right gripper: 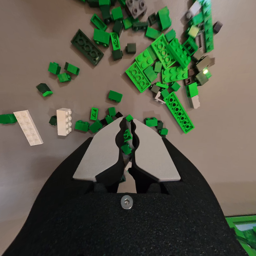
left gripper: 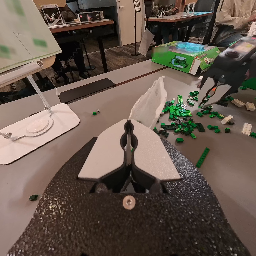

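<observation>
The left gripper [left gripper: 129, 121] pinches the white paper bag [left gripper: 149, 105] beside the brick pile [left gripper: 178, 110]. The right gripper [right gripper: 128, 119] pinches a small green brick [right gripper: 129, 117] at its tips (a shallow hold), which could slip and drop back among the loose bricks.

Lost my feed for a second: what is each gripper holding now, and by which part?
Left gripper: shut on the torn white paper bag, pinching its lower edge. Right gripper: a small bright green brick sits at its tips; whether it is gripped cannot be told.
</observation>
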Demonstrator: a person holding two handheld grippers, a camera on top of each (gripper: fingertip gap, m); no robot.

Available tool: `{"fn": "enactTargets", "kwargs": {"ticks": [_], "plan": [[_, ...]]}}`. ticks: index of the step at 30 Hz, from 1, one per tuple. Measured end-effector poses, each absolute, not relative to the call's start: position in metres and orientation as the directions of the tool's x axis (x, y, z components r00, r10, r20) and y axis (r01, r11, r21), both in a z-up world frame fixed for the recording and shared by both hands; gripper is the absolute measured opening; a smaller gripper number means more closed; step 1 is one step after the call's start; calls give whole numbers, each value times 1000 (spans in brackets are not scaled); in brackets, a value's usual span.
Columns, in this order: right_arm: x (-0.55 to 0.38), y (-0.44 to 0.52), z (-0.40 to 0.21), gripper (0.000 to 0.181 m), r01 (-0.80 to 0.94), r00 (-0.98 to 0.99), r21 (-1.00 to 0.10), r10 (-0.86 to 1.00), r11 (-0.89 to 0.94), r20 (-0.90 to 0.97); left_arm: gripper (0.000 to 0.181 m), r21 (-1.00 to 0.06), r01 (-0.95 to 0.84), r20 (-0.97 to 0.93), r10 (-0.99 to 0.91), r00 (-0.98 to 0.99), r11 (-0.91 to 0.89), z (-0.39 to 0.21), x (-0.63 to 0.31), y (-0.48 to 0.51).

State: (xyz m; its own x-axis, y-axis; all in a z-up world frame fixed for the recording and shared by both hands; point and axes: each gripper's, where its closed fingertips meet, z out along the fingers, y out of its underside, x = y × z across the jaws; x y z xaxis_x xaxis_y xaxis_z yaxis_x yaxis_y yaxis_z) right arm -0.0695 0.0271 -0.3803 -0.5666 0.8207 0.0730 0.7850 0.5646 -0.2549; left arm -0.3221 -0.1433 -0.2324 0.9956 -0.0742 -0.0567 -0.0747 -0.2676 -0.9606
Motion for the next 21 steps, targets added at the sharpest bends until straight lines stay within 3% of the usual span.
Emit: {"fn": "enactTargets", "kwargs": {"ticks": [7,12,15,21], "plan": [[-123,-16,-307,0,503,-623,-379,629,777,465,0,-953,-82,-52,-108,993,-291,-235,-312,-142],[-163,-70,-264,0,303,-636,-372,477,877,607,0,-945,-107,-68,-136,988,-308,-238,-301,-138],[-168,-63,-266,0,353,-664,-308,468,884,583,0,-941,-124,-85,-134,987,-316,-238,-300,-138],[-142,-17,-315,0,598,-665,-244,642,764,381,0,-946,-118,-83,-126,989,-301,-234,-303,-140]]}}
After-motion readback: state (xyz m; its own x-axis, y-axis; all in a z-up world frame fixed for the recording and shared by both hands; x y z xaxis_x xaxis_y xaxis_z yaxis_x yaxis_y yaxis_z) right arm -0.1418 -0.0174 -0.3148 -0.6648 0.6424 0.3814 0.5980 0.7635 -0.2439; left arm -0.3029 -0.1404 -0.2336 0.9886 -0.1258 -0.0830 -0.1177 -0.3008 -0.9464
